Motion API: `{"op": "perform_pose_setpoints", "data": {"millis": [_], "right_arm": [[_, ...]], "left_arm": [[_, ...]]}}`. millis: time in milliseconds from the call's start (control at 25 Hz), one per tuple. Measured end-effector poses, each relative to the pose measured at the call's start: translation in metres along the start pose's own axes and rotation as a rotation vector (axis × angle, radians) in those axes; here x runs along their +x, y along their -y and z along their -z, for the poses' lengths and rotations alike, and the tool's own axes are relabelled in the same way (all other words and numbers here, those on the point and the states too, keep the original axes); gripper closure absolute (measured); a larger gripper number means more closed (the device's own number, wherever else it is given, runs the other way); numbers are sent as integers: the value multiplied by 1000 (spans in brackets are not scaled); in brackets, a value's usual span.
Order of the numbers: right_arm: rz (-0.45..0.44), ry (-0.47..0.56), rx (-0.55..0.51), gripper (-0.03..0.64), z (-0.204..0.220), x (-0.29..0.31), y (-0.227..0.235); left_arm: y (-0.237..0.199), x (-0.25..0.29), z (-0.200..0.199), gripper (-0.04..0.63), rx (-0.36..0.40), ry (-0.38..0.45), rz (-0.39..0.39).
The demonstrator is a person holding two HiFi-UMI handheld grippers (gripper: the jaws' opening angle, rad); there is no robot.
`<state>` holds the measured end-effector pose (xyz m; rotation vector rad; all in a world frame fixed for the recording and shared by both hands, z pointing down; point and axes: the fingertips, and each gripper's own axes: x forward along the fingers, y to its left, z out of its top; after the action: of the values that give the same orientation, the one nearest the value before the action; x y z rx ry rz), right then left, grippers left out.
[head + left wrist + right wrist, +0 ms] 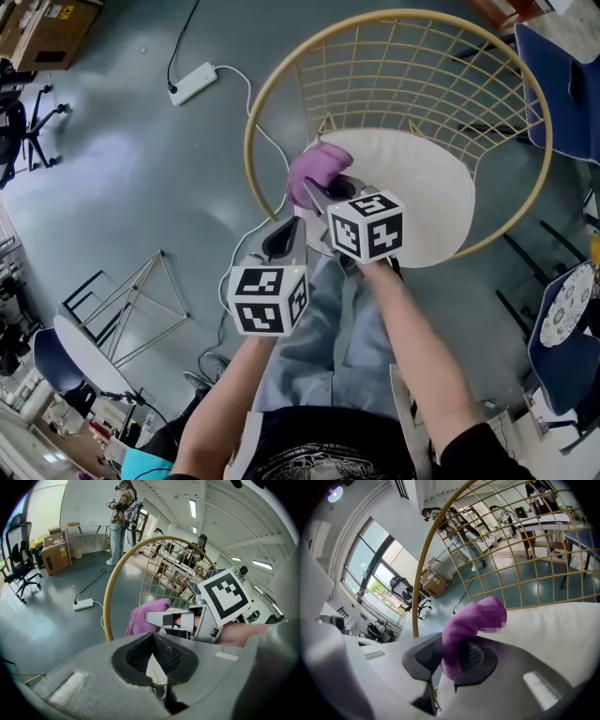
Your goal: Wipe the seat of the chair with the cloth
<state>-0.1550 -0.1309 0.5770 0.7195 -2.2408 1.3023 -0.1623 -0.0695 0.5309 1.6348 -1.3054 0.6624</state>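
Head view: our right claw (317, 195) is clamped on the purple cloth (317, 167), which is bunched at its tips over the white seat's (422, 197) left edge. Our left claw (284, 236) is closed, empty, just beside.

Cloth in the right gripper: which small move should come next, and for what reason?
Probably sweep the right gripper to the right, dragging the cloth across the seat. The jaws are clamped on the cloth, it sits at the seat's left edge, and most of the white seat lies bare to its right. The left gripper is shut on nothing, beside it.
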Motion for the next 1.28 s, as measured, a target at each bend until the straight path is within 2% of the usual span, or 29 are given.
{"op": "perform_pose_setpoints", "data": {"millis": [600,1040,1280], "right_arm": [[101,167,175,555,-30,-25,72],[236,226,266,555,-23,-63,130],[310,257,310,555,-2,-92,163]], "left_arm": [[17,18,4,598,83,-55,38],[27,32,-2,598,144,-81,86],[37,44,8,598,163,-88,106]]}}
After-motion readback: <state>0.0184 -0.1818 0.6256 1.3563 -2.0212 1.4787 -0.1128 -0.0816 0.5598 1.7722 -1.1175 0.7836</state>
